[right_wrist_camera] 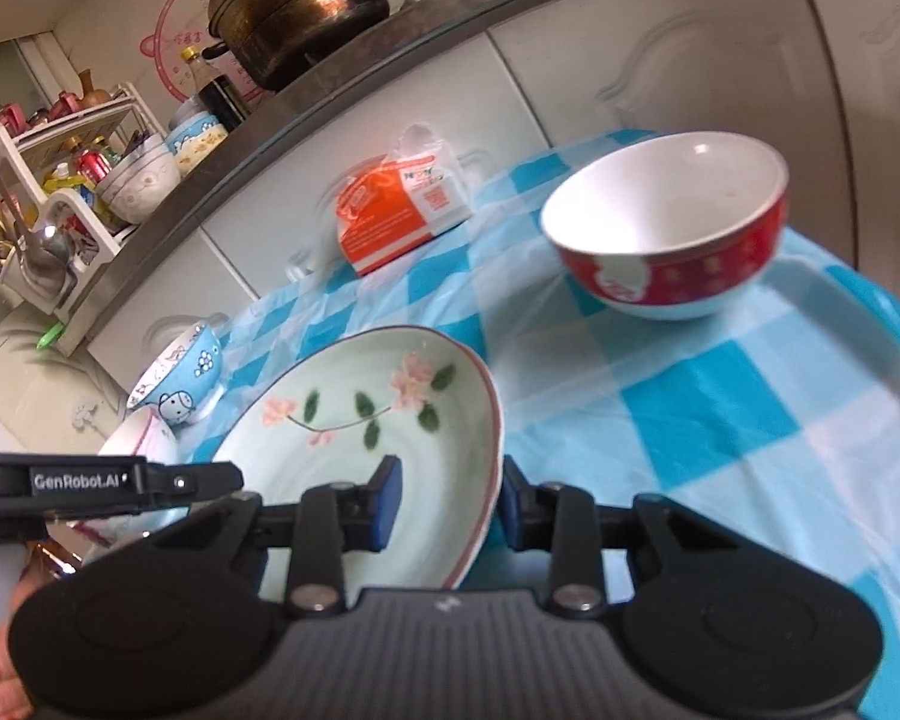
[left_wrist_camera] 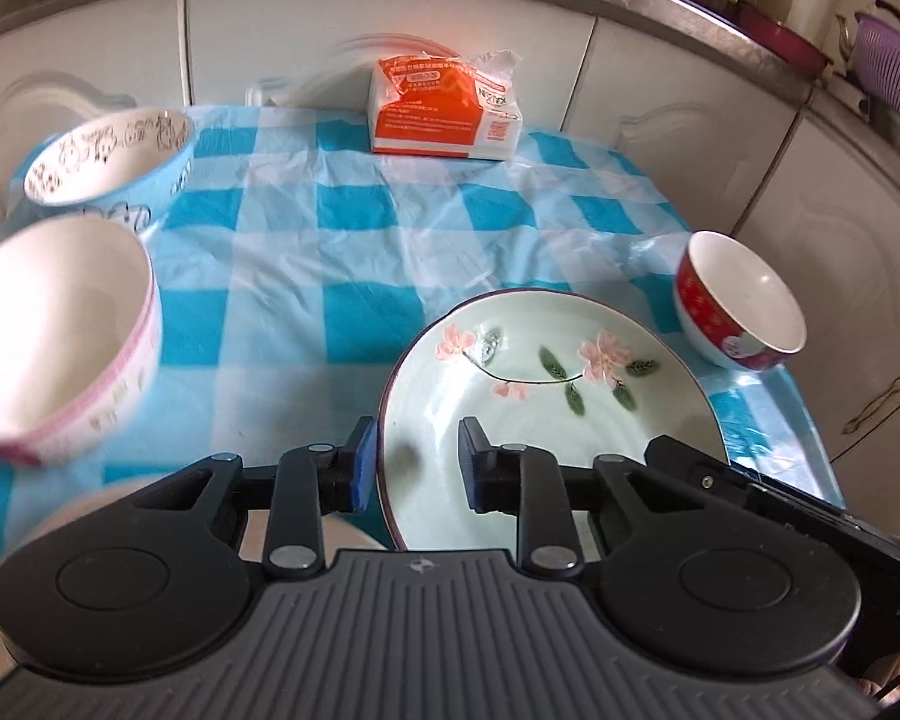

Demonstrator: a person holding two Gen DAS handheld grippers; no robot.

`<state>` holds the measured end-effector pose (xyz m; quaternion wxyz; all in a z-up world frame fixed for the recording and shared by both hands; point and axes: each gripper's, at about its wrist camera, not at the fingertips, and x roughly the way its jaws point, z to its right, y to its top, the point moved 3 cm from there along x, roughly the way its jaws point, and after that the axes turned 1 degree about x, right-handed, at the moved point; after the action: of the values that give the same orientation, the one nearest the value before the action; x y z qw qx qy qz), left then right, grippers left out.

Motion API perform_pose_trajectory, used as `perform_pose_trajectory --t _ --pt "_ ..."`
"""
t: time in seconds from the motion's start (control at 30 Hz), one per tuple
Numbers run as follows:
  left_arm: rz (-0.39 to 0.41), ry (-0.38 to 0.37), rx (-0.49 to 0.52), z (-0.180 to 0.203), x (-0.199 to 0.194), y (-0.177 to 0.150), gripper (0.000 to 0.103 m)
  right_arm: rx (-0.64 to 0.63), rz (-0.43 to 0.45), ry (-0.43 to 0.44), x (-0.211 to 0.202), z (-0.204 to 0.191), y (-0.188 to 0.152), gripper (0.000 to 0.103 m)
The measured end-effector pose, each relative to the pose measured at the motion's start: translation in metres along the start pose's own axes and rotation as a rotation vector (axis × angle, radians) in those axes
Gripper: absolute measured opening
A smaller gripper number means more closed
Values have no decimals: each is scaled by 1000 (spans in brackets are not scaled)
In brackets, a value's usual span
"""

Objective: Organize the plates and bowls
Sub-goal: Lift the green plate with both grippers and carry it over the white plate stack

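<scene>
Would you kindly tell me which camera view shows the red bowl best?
The right wrist view: the red bowl is large and near, with its white inside and red patterned band clear. In the left wrist view it sits small at the right edge of the checked tablecloth.

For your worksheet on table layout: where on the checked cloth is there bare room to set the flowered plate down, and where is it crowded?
The widest bare patch is the cloth's middle, bordered by the tissue pack, the blue bowl, the red bowl and the flowered plate. More lies beside the red bowl. The edge by the pink-rimmed bowl is crowded.
</scene>
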<state>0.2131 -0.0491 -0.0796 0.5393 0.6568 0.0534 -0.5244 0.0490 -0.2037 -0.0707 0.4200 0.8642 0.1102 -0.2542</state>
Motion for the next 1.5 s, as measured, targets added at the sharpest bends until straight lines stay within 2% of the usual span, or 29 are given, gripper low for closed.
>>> perform_pose_trajectory --t 0.33,0.53,0.77,1.07,1.3,1.5 --pt "79 -37 -20 17 -35 -26 28 23 12 -21 -31 13 -10 25" --pt "128 -44 -68 8 -68 -37 28 1 53 6 -51 -2 -5 24" --pt "203 -7 -128 -24 -114 -49 28 -46 60 74 -63 -35 -9 24" --pt "264 98 -223 -81 -158 -80 28 -140 0 185 -55 -95 -28 24" --pt "249 149 -288 -112 -157 -97 28 -203 -65 219 -36 -129 -49 24" --pt "229 149 -298 -114 -148 -101 28 -235 -79 200 -27 -137 -57 24"
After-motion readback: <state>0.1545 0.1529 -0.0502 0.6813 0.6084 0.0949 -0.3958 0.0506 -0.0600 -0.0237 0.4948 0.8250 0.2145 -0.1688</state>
